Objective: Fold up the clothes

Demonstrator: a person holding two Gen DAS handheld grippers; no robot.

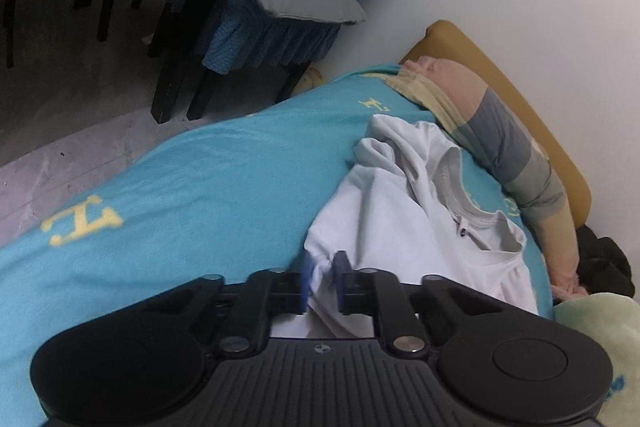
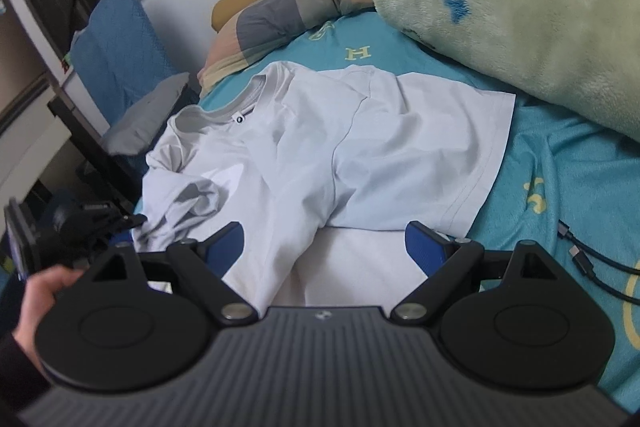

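A white T-shirt (image 2: 304,147) lies crumpled on a turquoise bedsheet (image 2: 568,163), collar toward the headboard, one sleeve spread flat to the right. In the left wrist view my left gripper (image 1: 324,281) is shut on a bunched fold at the edge of the T-shirt (image 1: 400,227), the cloth pinched between its blue pads. My right gripper (image 2: 324,247) is open over the near part of the shirt, its blue pads wide apart with cloth lying between them. The left gripper's body (image 2: 92,223) shows at the shirt's left edge in the right wrist view.
A striped pillow (image 1: 504,143) lies along the tan headboard (image 1: 516,99). A pale green fleece blanket (image 2: 520,19) is heaped on the right. Black cables (image 2: 588,259) lie on the sheet. A chair with a blue cover (image 1: 280,7) stands by the bed. A hand (image 2: 44,291) shows at lower left.
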